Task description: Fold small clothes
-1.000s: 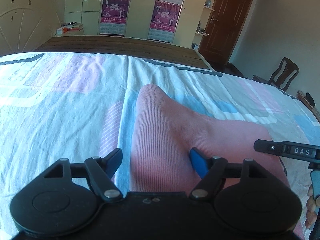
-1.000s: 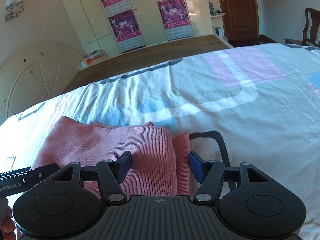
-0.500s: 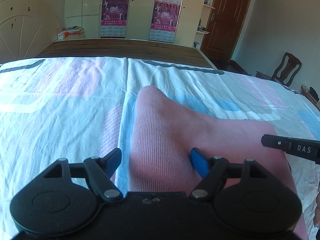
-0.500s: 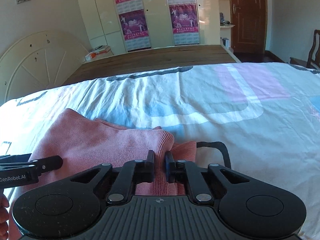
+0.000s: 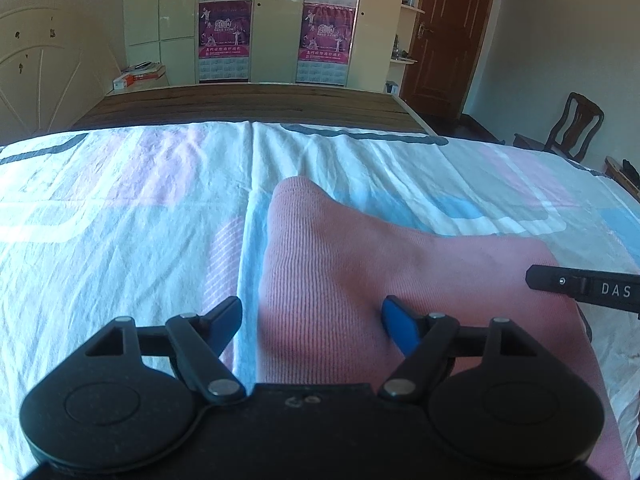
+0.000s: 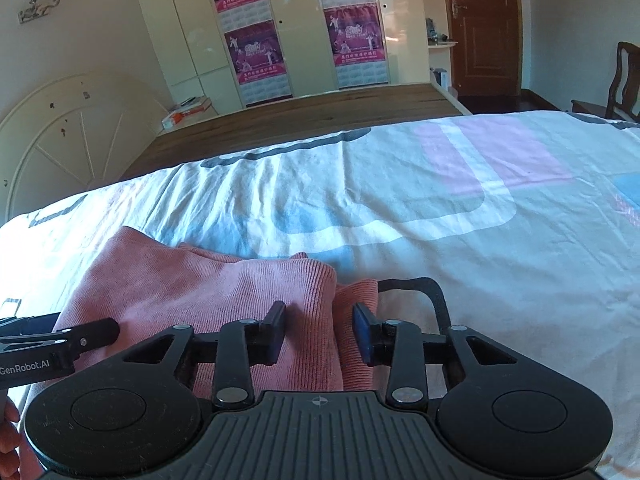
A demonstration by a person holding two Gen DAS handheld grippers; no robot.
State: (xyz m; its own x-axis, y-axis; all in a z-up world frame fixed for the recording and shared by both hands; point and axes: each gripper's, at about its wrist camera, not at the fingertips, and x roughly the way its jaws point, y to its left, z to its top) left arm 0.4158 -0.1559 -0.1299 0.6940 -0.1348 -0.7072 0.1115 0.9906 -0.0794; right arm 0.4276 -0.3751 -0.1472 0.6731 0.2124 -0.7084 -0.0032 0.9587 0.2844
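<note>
A folded pink ribbed garment (image 5: 360, 264) lies on the patterned bed sheet (image 5: 120, 216). My left gripper (image 5: 312, 316) is open, its jaws straddling the garment's near left edge. In the right wrist view the same garment (image 6: 208, 288) shows layered folds, and my right gripper (image 6: 320, 332) is open with the folded right edge between its jaws. The right gripper's body shows at the right of the left wrist view (image 5: 592, 288). The left gripper's body shows at the left of the right wrist view (image 6: 48, 344).
A black cord (image 6: 432, 296) lies on the sheet beside the garment's right edge. Bare wooden slats (image 5: 248, 104) lie beyond the sheet, with a wardrobe (image 5: 272, 20) behind. A wooden chair (image 5: 572, 124) and a door (image 5: 444, 32) stand at the right.
My right gripper shut half a second ago and has opened again around the garment's right edge. The left gripper stayed open and both views tilted up slightly.
</note>
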